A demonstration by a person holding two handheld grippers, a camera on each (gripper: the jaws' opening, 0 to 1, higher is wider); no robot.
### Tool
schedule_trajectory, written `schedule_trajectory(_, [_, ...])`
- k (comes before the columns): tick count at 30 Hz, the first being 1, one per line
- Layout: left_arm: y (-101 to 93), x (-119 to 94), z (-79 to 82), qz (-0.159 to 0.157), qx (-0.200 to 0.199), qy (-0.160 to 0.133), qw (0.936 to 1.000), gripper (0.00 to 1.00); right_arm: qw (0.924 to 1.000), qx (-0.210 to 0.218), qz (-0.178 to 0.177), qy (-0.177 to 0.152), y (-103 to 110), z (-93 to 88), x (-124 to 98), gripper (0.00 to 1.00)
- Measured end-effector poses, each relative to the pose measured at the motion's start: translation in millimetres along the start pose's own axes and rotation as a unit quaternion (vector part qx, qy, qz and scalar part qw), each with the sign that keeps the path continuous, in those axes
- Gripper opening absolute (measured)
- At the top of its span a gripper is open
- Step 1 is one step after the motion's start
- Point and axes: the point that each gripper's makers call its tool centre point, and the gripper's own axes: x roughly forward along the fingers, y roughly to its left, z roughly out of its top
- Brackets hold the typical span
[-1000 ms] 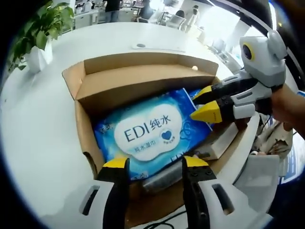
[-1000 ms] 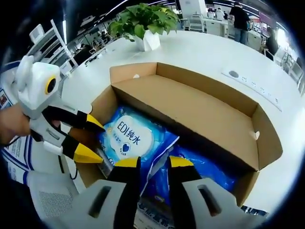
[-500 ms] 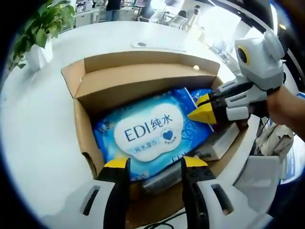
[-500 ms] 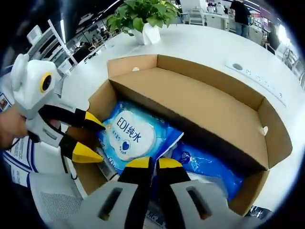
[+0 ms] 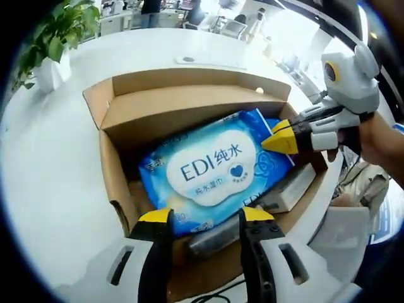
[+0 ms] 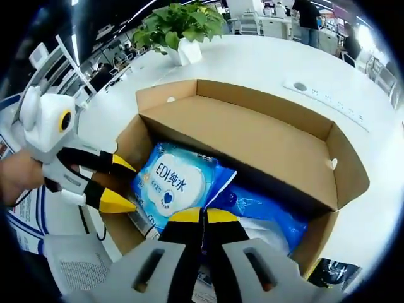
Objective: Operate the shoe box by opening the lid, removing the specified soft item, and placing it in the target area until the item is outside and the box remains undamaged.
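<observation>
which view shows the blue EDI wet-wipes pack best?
Left gripper view: the blue EDI wet-wipes pack lies face-on in the brown cardboard box, its white label fully readable, and the right gripper pinches its corner. The right gripper view shows it smaller and skewed, its corner hidden behind the shut jaws.

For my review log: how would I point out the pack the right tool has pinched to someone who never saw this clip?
Find the open cardboard shoe box on the white table. Inside lies a blue wet-wipes pack with a white cloud-shaped label reading EDI and a small heart, its edge pinched by the right tool. The second blue pack beneath it shows no such label here.
</observation>
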Motion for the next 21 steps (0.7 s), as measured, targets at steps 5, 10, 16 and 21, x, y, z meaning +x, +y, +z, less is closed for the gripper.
schedule_trajectory(5, [1.0, 0, 3.2, 0.002, -0.003, -0.002, 1.0000, 0.41, 1.0000, 0.003, -0.004, -0.005, -3, -1.6, -8, 0.00])
schedule_trajectory(10, [2.6, 1, 6.3, 0.005, -0.007, -0.004, 0.9999, 0.40, 0.9998, 0.002, -0.013, -0.013, -5, -2.7, -18, 0.00])
schedule_trajectory(16, [5.2, 6, 8.3, 0.012, -0.017, -0.003, 0.9998, 0.40, 0.9995, 0.009, -0.021, -0.021, -14, -5.7, -25, 0.00])
schedule_trajectory(21, [7.1, 10, 11.7, 0.026, -0.014, 0.010, 0.9995, 0.42, 0.9994, 0.009, -0.026, -0.022, -18, -9.3, -27, 0.00])
